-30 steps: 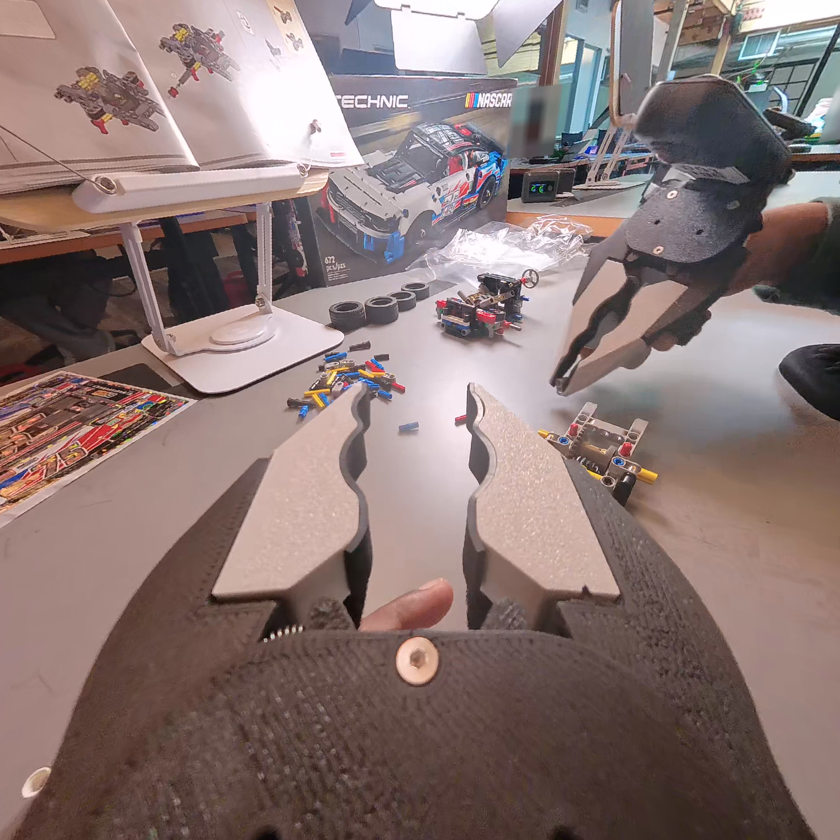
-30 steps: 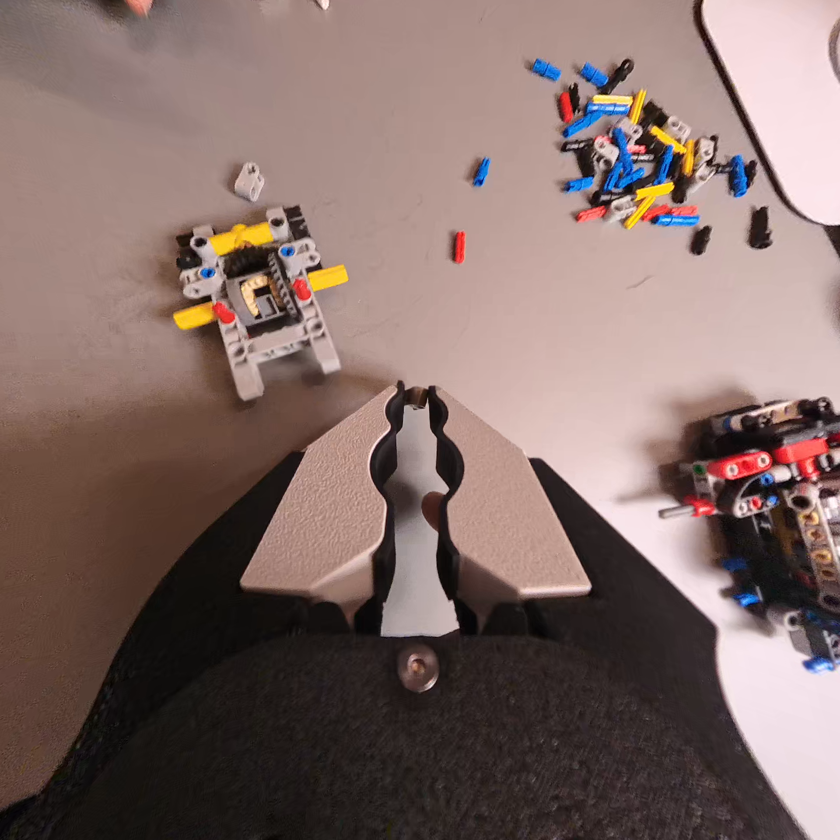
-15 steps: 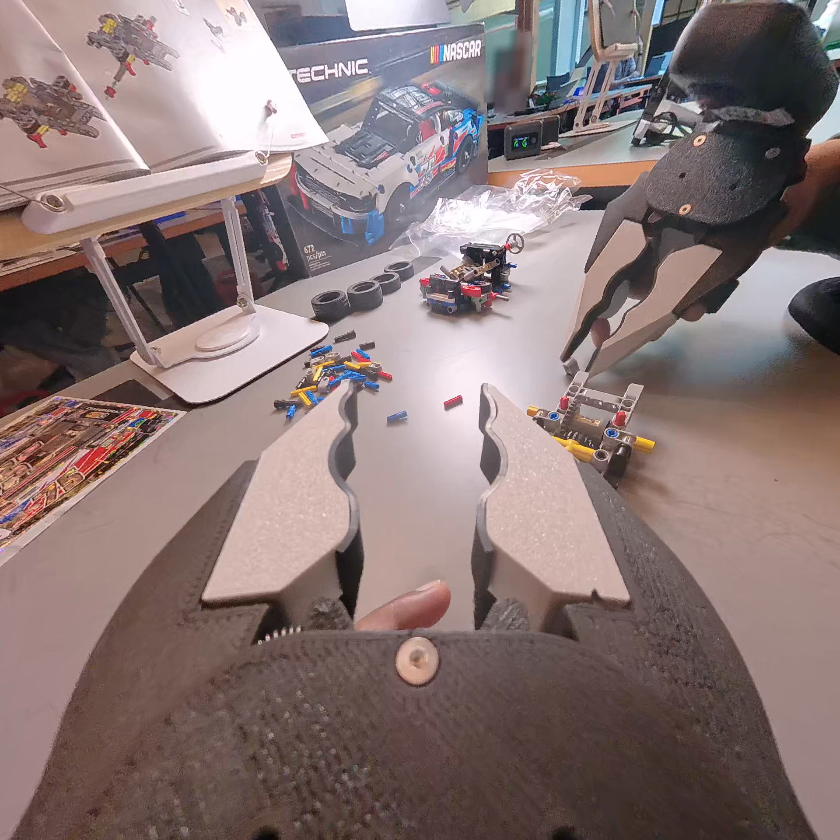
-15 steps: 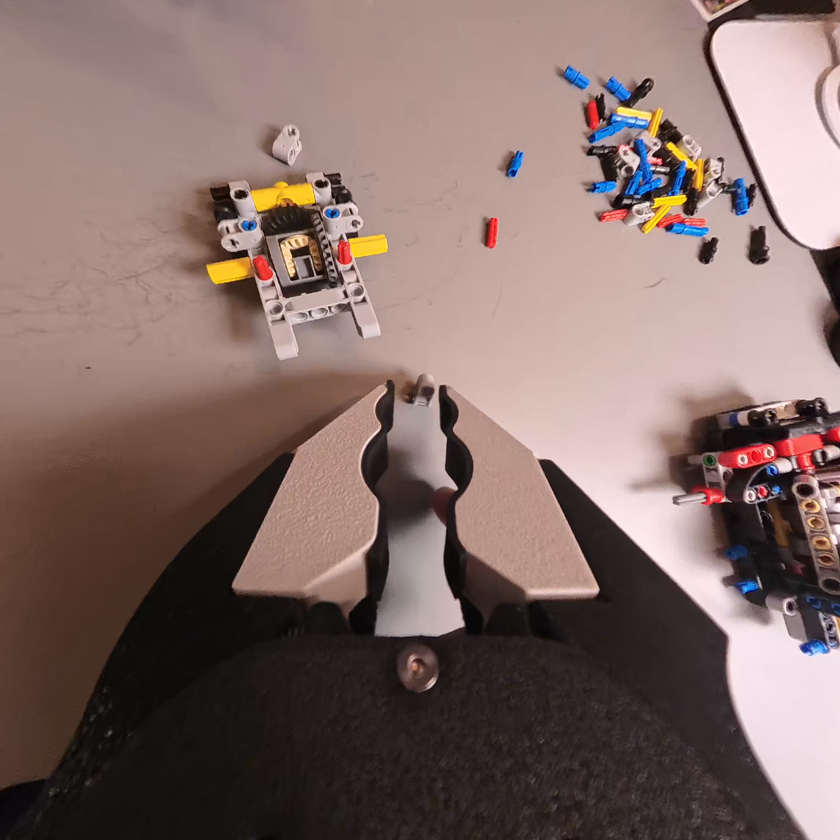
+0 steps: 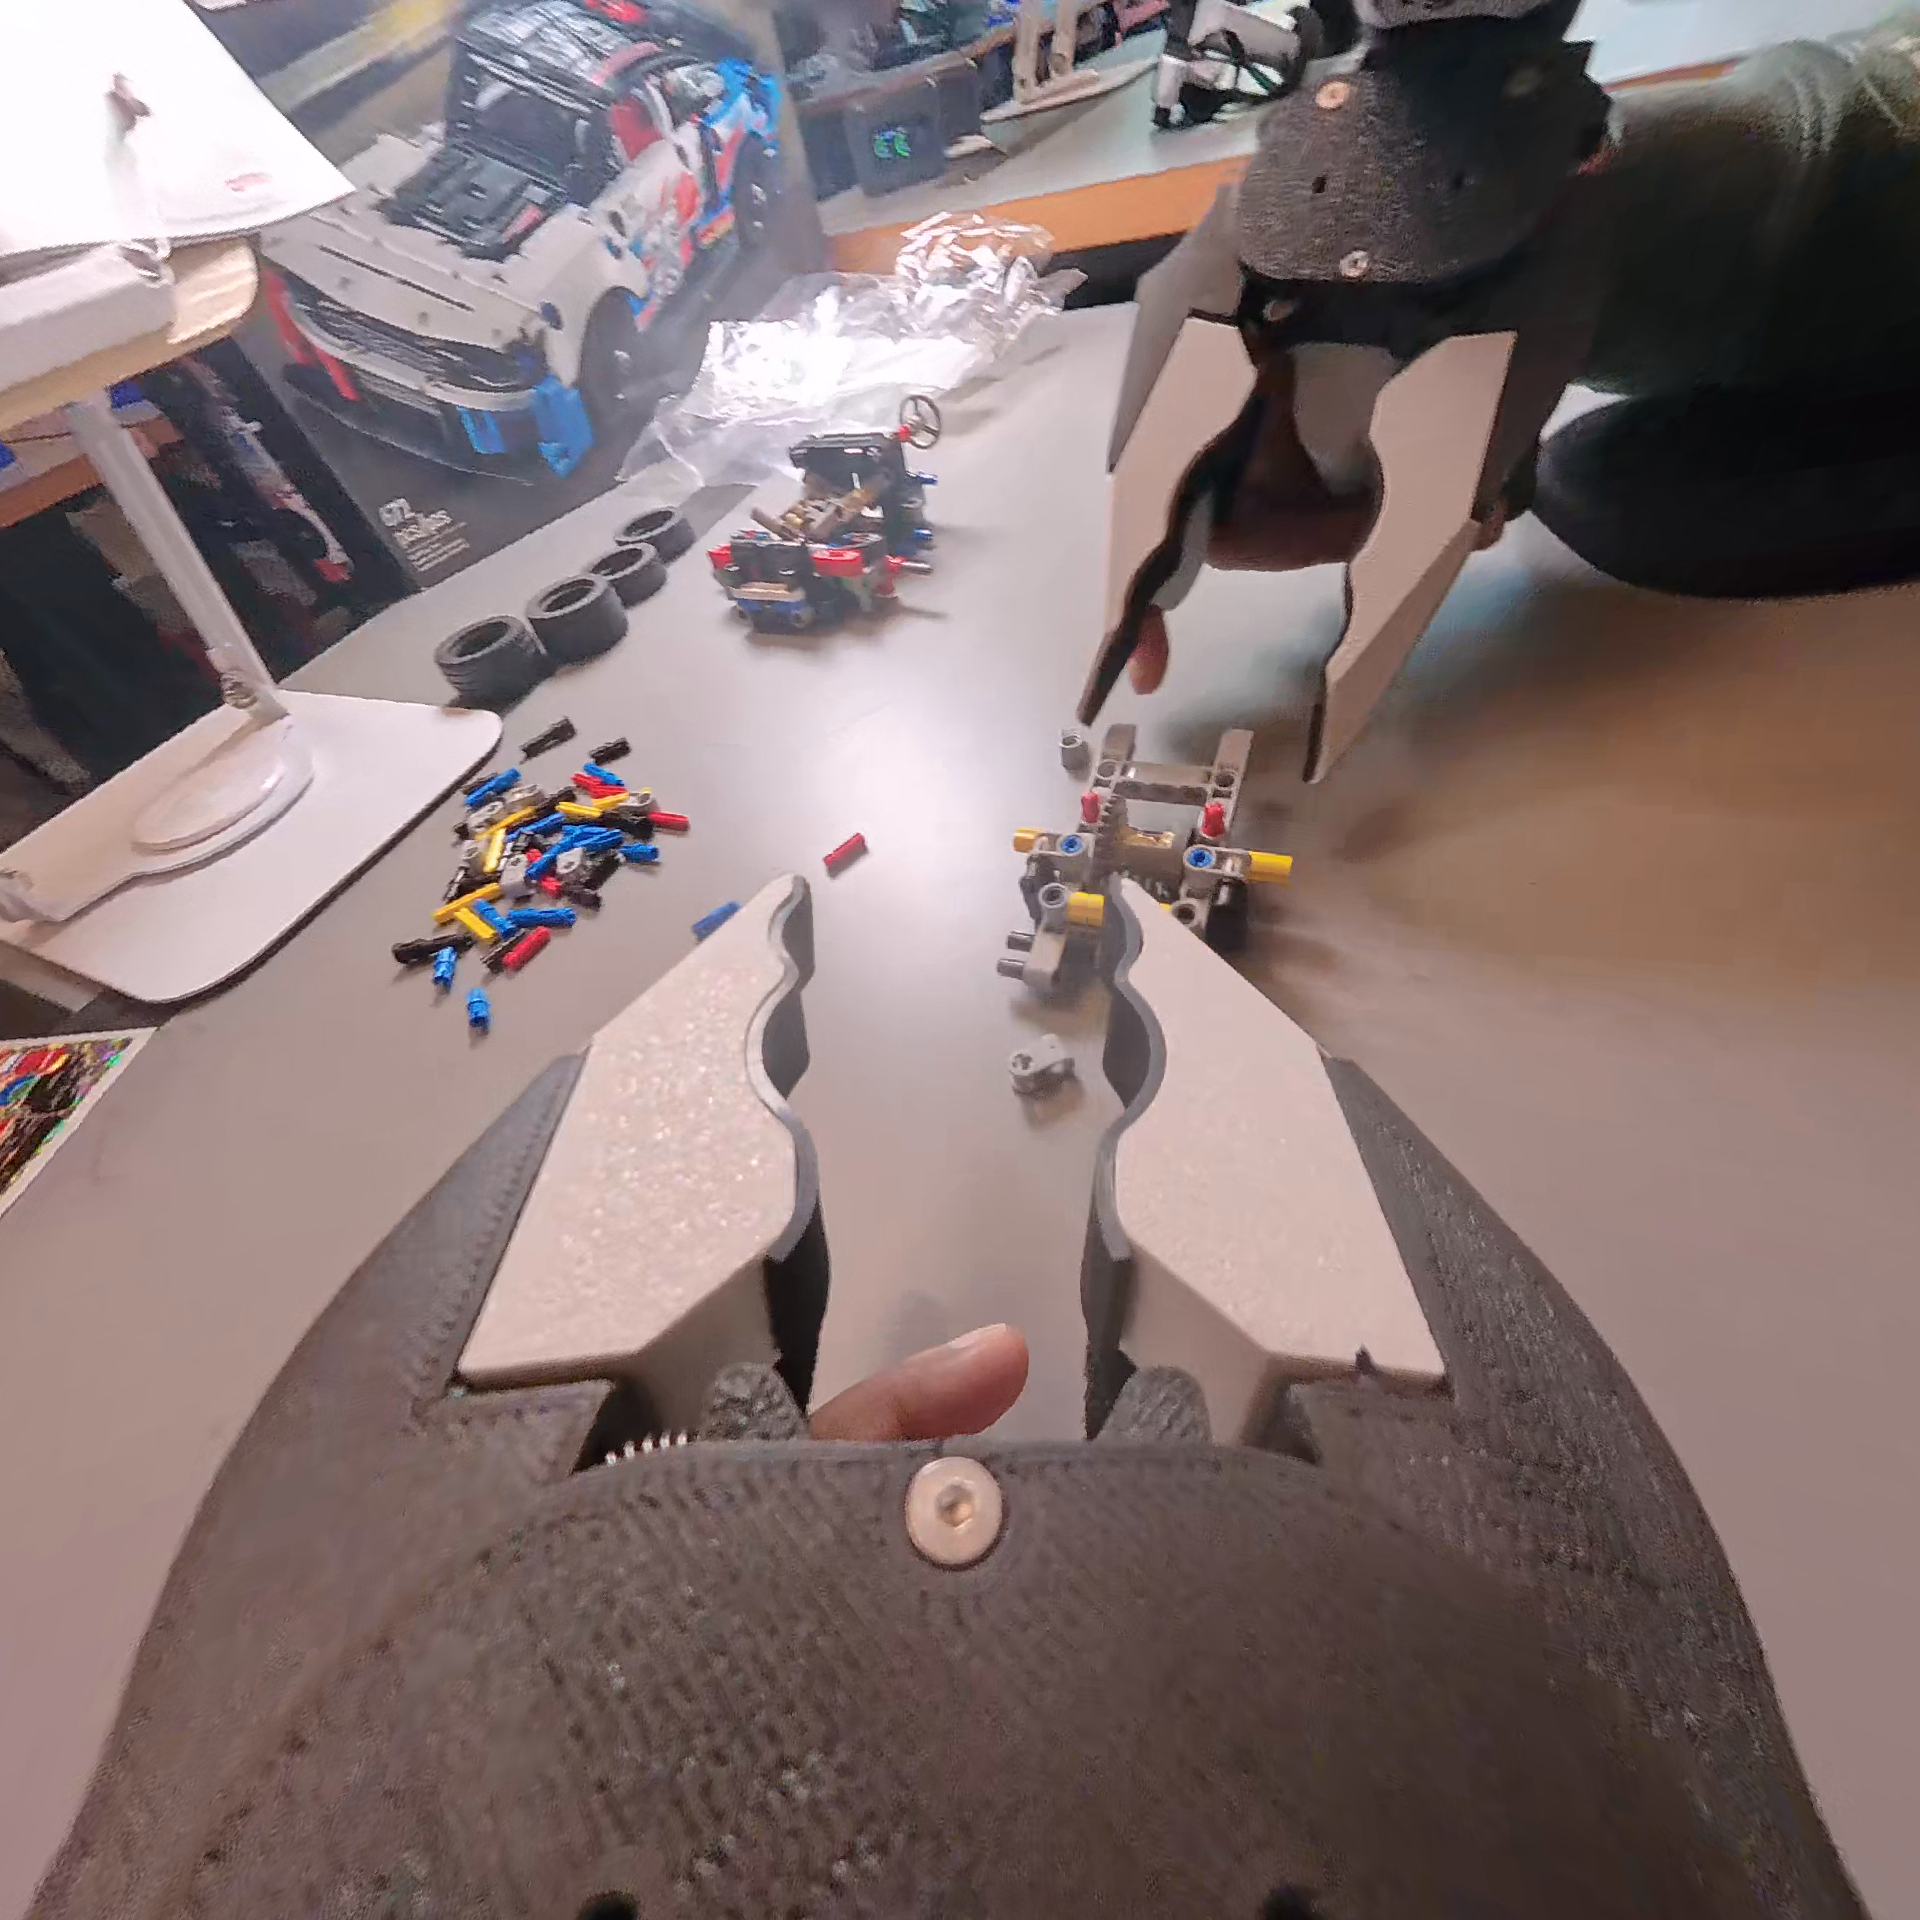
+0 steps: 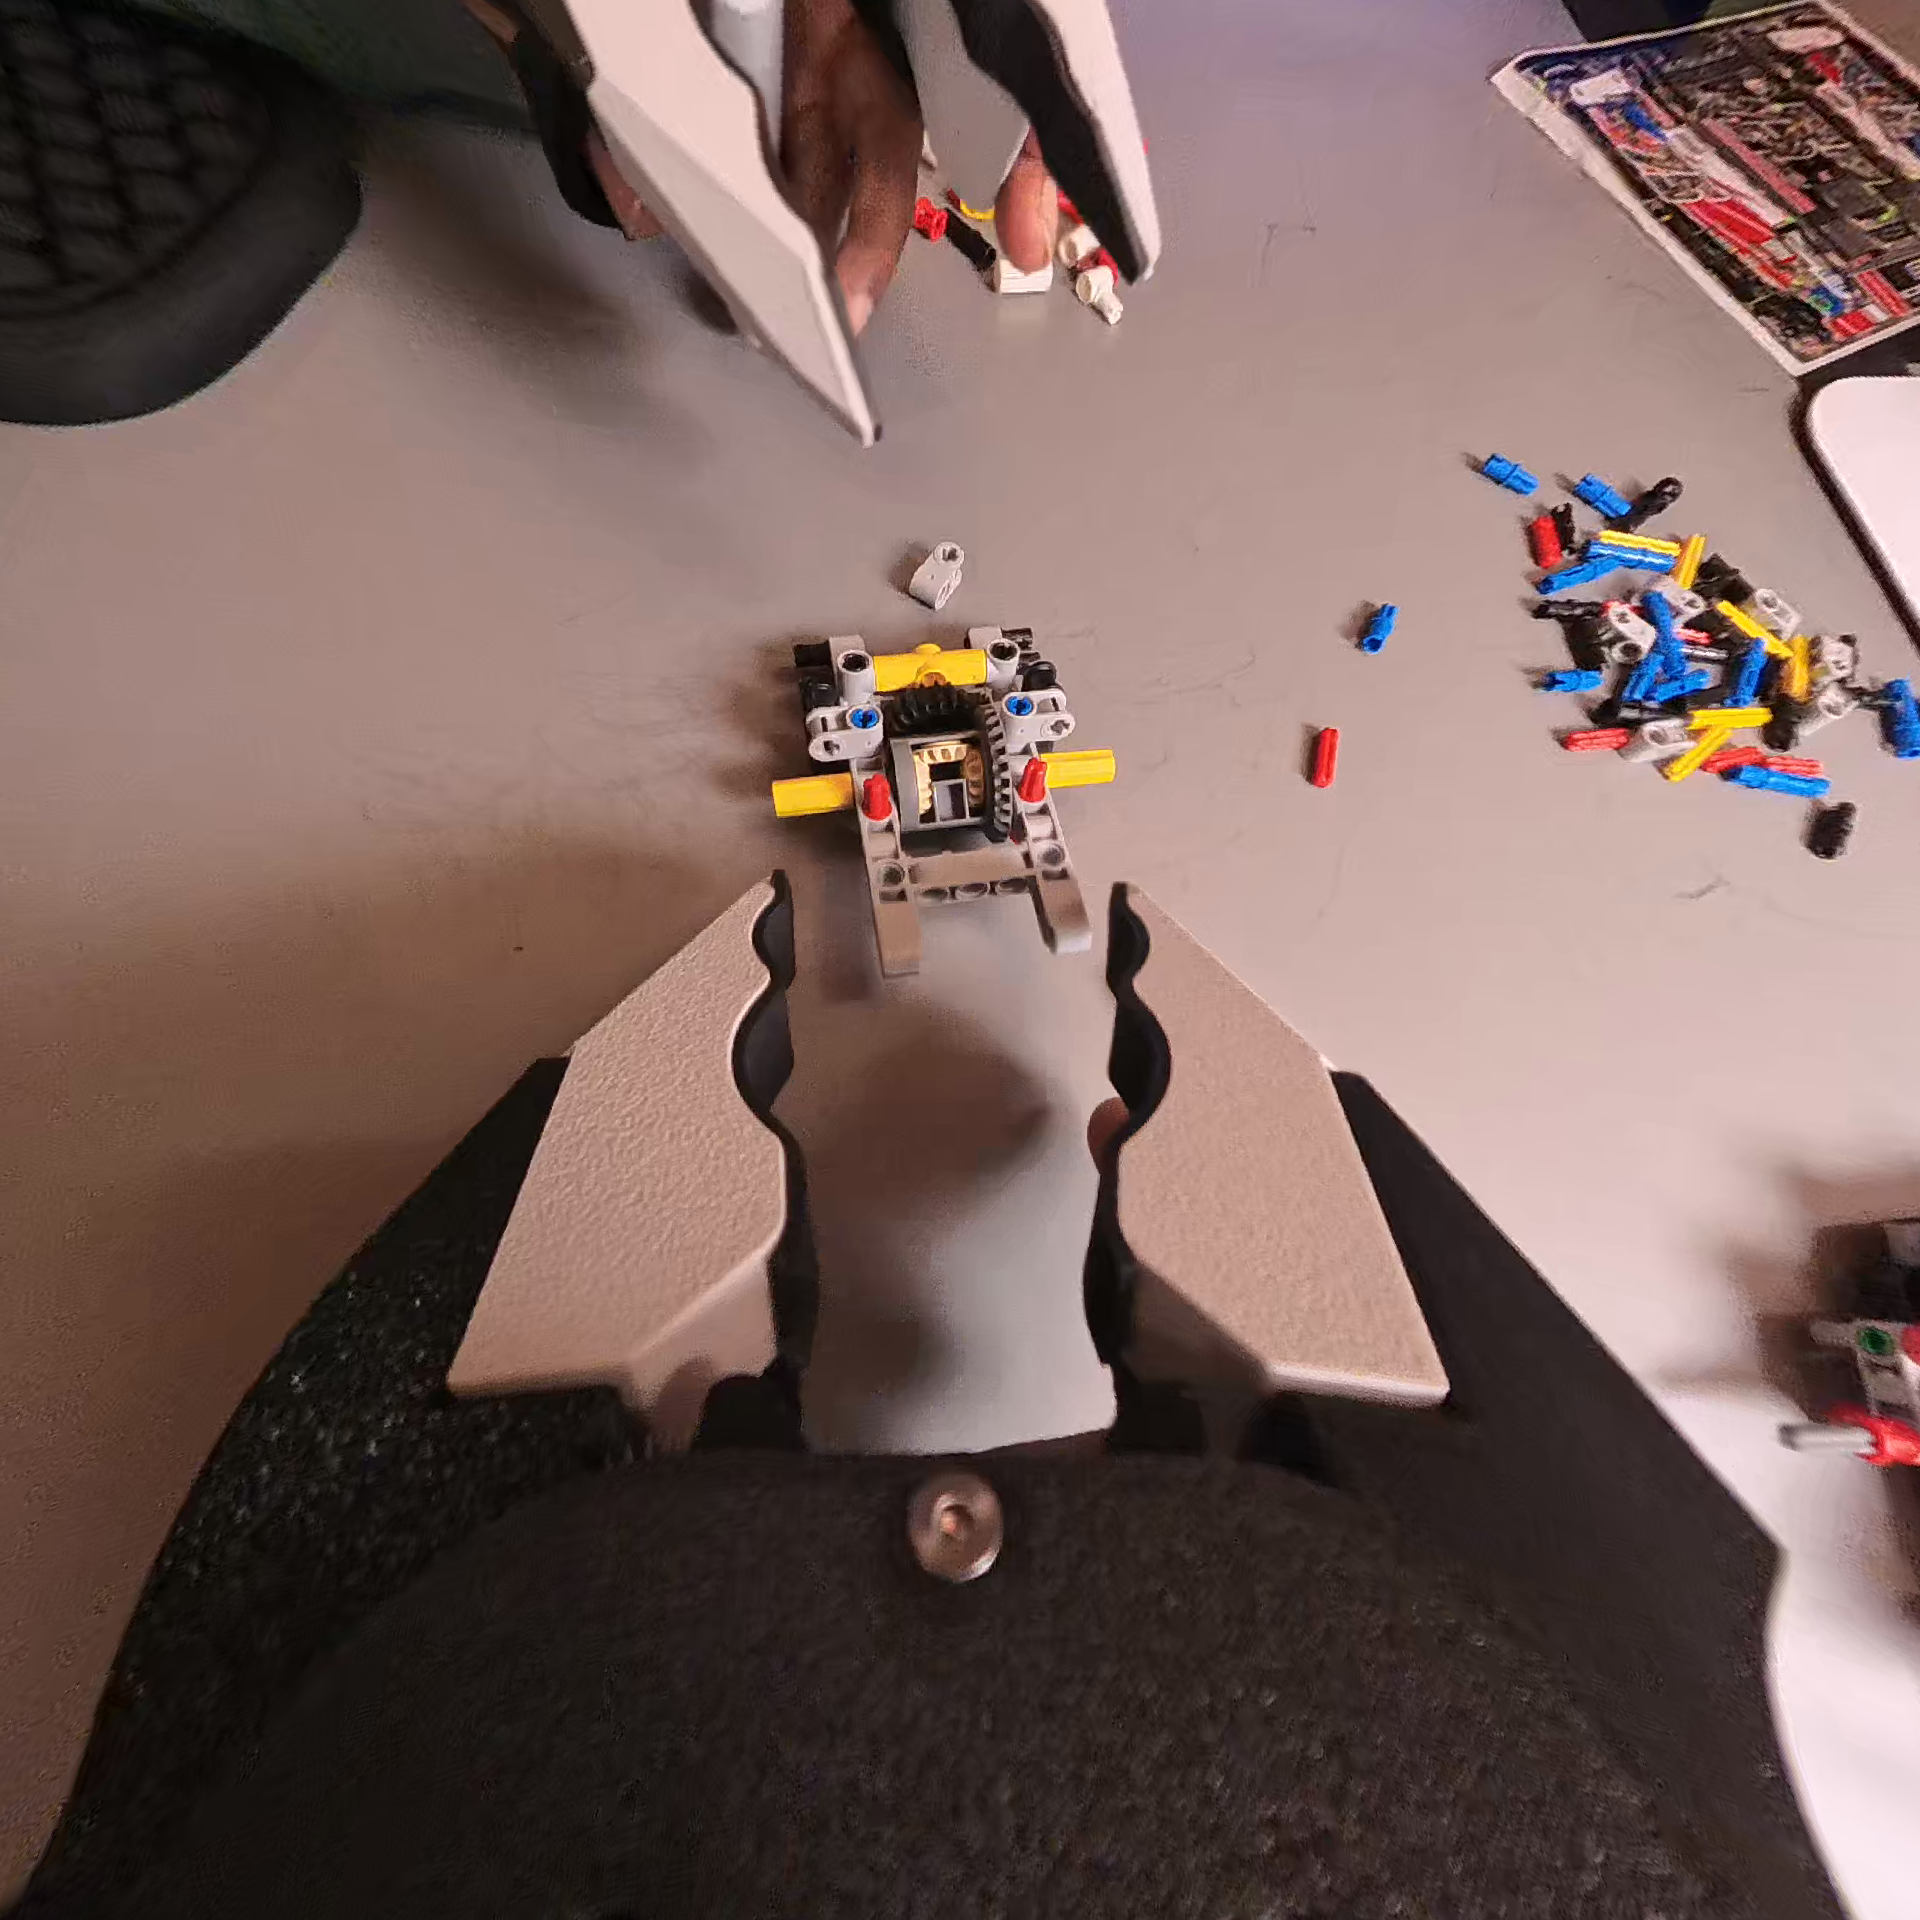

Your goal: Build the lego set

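Spreading wide, the right gripper has its two grey fingers parted and bare, with the rear legs of the small grey gear assembly lying just ahead of the gap on the grey table. The left gripper is likewise gaping and holds nothing; its right fingertip overlaps the same gear assembly in view, and a loose grey connector sits between its fingers on the tabletop. Near the assembly's far side lies a small grey bush. Farther left are a single red pin, a scattered pile of blue, yellow, black and red pins, four black tyres and a larger half-built chassis. Behind stand the printed set box, which shows a race car and bears lettering, a crumpled clear bag and a colourful sticker sheet.
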Available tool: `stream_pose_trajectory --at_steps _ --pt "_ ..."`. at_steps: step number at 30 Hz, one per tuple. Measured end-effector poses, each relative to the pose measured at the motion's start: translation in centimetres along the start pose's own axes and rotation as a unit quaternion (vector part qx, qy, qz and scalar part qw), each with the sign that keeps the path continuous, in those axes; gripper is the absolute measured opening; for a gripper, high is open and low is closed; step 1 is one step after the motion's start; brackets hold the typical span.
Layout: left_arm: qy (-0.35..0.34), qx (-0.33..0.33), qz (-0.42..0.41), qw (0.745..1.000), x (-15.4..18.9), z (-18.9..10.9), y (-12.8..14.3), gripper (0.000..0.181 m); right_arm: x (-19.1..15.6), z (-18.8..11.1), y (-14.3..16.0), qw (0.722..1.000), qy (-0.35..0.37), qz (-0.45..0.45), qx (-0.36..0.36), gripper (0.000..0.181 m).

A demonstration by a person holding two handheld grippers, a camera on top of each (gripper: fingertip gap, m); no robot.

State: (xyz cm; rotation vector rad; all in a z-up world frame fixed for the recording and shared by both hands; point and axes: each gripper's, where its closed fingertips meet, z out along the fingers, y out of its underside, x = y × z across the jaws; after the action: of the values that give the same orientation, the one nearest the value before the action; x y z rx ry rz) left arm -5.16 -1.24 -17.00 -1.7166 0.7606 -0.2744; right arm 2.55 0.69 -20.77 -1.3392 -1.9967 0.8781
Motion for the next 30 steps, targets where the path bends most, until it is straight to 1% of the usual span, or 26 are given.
stream_pose_trajectory --at_steps 3,5,7,9,12,14,16,18,20,22,24,26,30 --pt "0.014 -0.008 0.018 1.0 0.7 0.1 0.2 0.055 0.1 0.9 1.0 1.0 0.008 -0.009 -0.029 0.056" --pt "0.016 -0.01 0.023 1.0 0.9 0.2 0.3 0.056 -0.3 0.7 1.0 0.999 0.012 -0.023 -0.039 0.047" --pt "0.017 -0.013 0.024 0.999 0.9 0.2 0.3 0.056 -1.0 0.4 0.8 0.999 0.006 -0.028 -0.046 0.049" --pt "0.015 -0.018 0.026 0.999 0.9 0.3 0.5 0.054 -2.6 0.0 0.9 0.997 -0.025 -0.035 -0.059 0.052" --pt "0.015 -0.024 0.038 0.999 1.1 0.4 0.6 0.053 -4.8 -0.8 1.1 0.994 -0.086 -0.041 -0.058 0.05" --pt "0.014 -0.028 0.045 0.999 1.2 0.5 0.7 0.052 -4.8 -1.4 0.9 0.994 -0.1 -0.032 -0.04 0.048" --pt "0.013 -0.03 0.048 0.998 1.2 0.5 0.8 0.052 -3.1 -2.0 0.5 0.997 -0.074 -0.015 -0.017 0.044" --pt "0.01 -0.031 0.046 0.998 1.1 0.5 0.8 0.05 0.2 -2.4 0.9 1.0 -0.004 -0.001 -0.009 0.036" --pt "0.007 -0.031 0.042 0.999 0.9 0.6 0.8 0.049 3.6 -2.5 2.3 0.998 0.065 0.01 -0.025 0.031" --pt "0.002 -0.031 0.034 0.999 0.7 0.5 0.8 0.049 4.4 -2.0 3.1 0.997 0.065 0.019 -0.034 0.031" --pt "-0.003 -0.029 0.026 0.999 0.4 0.5 0.7 0.047 4.7 -1.4 3.0 0.998 0.055 0.017 -0.035 0.029" --pt "-0.006 -0.028 0.017 0.999 0.2 0.5 0.7 0.045 4.7 -0.7 3.0 0.998 0.042 -0.001 -0.051 0.027" --pt "-0.009 -0.023 0.006 1.0 -0.1 0.4 0.6 0.044 4.7 -0.2 3.0 0.996 0.033 -0.019 -0.076 0.017"
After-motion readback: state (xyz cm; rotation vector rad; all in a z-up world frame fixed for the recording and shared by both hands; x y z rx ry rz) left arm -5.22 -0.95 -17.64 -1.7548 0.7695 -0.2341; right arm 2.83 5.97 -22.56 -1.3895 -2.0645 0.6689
